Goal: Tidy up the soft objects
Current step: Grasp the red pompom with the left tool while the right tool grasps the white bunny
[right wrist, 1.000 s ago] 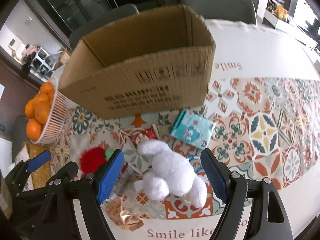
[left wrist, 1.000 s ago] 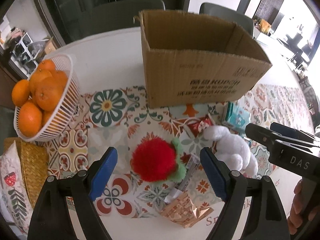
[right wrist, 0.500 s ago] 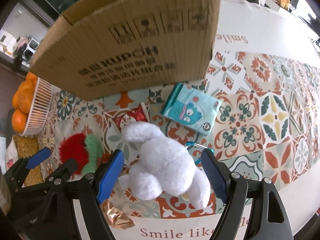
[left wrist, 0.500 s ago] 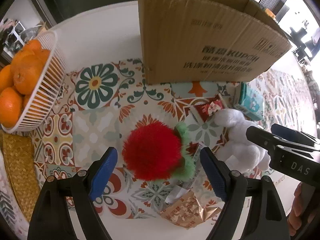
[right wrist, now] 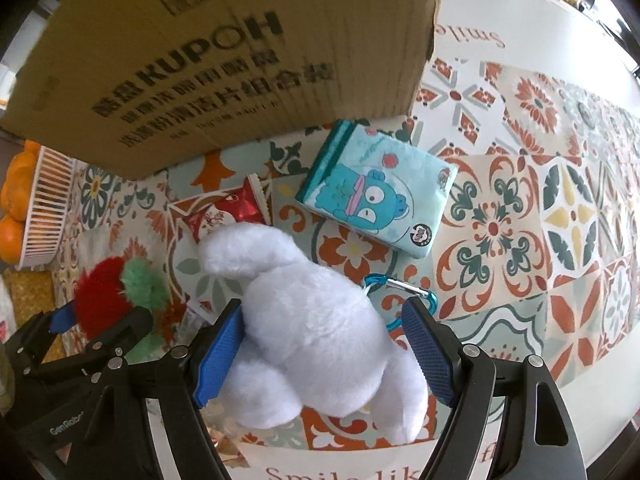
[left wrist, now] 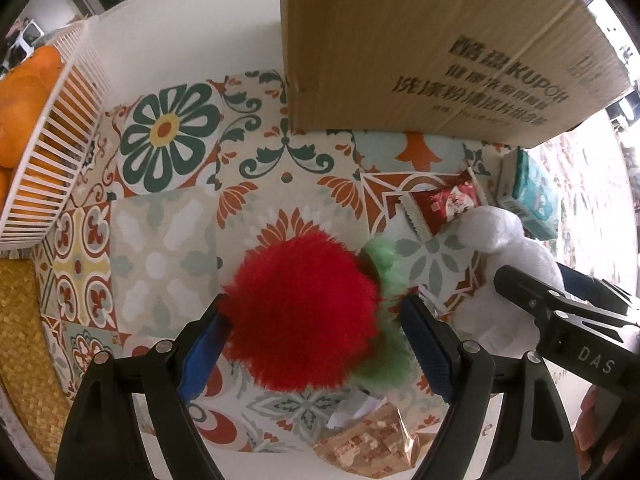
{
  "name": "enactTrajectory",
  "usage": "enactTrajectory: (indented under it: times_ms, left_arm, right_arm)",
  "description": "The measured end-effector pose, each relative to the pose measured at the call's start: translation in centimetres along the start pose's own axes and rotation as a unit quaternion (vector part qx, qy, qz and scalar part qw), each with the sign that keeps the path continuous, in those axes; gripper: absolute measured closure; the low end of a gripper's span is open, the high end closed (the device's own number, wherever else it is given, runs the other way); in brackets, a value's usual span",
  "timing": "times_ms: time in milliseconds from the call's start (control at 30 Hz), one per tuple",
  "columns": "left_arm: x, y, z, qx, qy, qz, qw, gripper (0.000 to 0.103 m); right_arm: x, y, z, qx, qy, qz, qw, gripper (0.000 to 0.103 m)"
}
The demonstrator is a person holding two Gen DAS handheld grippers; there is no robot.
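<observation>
A red fuzzy plush with green leaves [left wrist: 300,312] lies on the patterned tablecloth [left wrist: 168,208]. My left gripper [left wrist: 316,350] points down over it and is open, its blue pads either side of the fur. A white plush animal [right wrist: 316,332] lies to its right. My right gripper [right wrist: 324,356] straddles that one, open; the left pad brushes the fur and the right pad stands clear. The red plush [right wrist: 100,296] and the left gripper [right wrist: 80,340] also show in the right wrist view. A brown cardboard box [left wrist: 420,40] stands just behind both toys.
A white basket of oranges [left wrist: 48,128] stands far left beside a woven mat [left wrist: 20,340]. A teal tissue pack [right wrist: 376,196], a red snack packet [right wrist: 224,216], a blue carabiner [right wrist: 400,292] and a gold wrapper [left wrist: 368,444] lie around the toys.
Both grippers have come down toward the table. Each plush now fills the gap between its gripper's pads, and the box looms larger. The jaws have kept the same width.
</observation>
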State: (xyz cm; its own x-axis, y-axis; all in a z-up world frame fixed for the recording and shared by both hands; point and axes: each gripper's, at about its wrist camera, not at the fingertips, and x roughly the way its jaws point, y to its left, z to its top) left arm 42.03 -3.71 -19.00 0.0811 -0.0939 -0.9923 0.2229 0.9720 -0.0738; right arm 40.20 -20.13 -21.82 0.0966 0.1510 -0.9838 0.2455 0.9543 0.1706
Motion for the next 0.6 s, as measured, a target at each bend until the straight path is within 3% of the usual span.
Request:
enactTrajectory:
  times_ms: [100, 433, 600]
  left_arm:
    - [0.8, -0.1, 0.4, -0.004, 0.007, 0.000, 1.0000, 0.020]
    - [2.8, 0.3, 0.4, -0.021, 0.019, -0.009, 0.9996, 0.051]
    - [2.5, 0.3, -1.3, -0.021, 0.013, -0.012, 0.9996, 0.059]
  right_arm:
    - [0.6, 0.1, 0.1, 0.004, 0.004, 0.006, 1.000, 0.023]
    - [2.5, 0.8, -0.5, 0.003, 0.005, 0.011, 1.000, 0.030]
    - [2.2, 0.4, -1.2, -0.001, -0.002, 0.014, 1.000, 0.035]
